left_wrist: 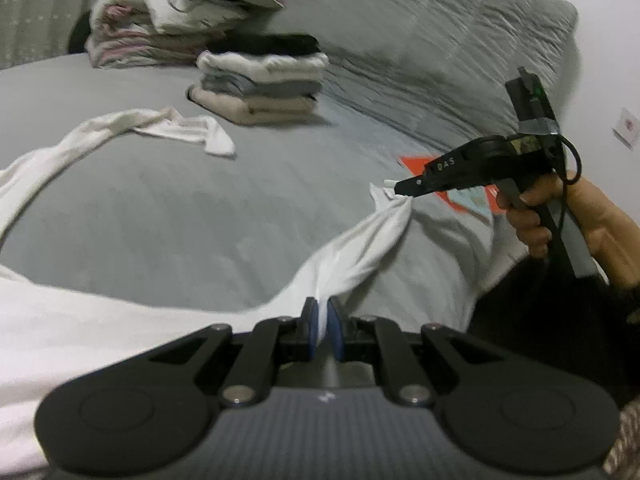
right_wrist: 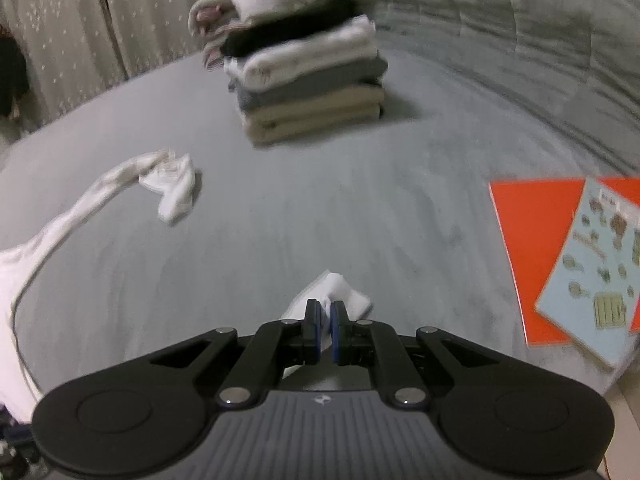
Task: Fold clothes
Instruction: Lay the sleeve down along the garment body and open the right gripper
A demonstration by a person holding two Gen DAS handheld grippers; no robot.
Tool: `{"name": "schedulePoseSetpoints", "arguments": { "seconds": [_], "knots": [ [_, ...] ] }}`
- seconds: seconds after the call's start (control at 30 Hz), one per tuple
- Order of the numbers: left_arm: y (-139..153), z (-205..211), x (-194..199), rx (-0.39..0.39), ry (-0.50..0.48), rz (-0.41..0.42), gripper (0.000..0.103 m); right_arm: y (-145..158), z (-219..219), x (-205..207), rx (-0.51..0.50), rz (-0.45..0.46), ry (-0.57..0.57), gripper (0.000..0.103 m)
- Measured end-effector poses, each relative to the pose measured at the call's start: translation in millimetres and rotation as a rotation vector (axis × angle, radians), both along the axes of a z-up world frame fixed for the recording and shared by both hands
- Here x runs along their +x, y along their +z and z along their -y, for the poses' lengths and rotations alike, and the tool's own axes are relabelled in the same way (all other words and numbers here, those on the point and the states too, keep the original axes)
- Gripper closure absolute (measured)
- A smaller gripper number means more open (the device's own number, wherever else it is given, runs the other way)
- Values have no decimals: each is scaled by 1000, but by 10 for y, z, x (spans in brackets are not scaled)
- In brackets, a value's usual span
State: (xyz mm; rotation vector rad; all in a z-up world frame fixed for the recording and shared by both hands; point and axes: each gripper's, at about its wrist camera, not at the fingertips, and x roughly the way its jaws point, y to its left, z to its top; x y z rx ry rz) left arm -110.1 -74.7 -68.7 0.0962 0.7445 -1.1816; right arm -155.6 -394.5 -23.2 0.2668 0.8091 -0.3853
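A white long-sleeved garment lies spread over the grey bed. My left gripper is shut on a bunched fold of its cloth near the body. One sleeve stretches from there to the right, where my right gripper pinches its cuff. In the right wrist view that gripper is shut on the white cuff, which pokes out past the blue pads. The other sleeve trails off to the far left with its cuff crumpled on the bed.
A stack of folded clothes stands at the back of the bed, a taller pile behind it. An orange folder with a pale blue sheet lies at the right. A grey quilt is heaped at the back right.
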Motion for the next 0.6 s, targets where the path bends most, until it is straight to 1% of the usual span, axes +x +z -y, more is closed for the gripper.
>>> {"name": "schedulePoseSetpoints", "arguments": {
  "seconds": [0.1,0.17,0.27,0.33,0.43,0.5,0.53,0.6],
  "knots": [
    [-43,-86,-69,27,-52,-11,96,-72,-43,-117,-12,-41,14,95],
    [-71,-143,-116,45,-87,-18,96,-75,-59,-198,-27,-45,13,94],
    [-58,-237,-133,44,-99,-41,96,-31,-74,-299,-28,-29,13,83],
    [-38,-300,-133,37,-99,-59,95,19,-103,-331,-21,-6,36,70],
    [42,-383,-75,10,-72,-59,93,93,-192,-321,-16,16,83,67],
    [106,-435,-24,-12,-48,-54,89,126,-287,-276,-21,22,128,67],
    [137,-462,2,-23,-36,-51,85,140,-338,-248,-24,24,153,67],
    [201,-517,81,-38,5,-43,80,152,-453,-163,-37,20,213,67]
  ]
}}
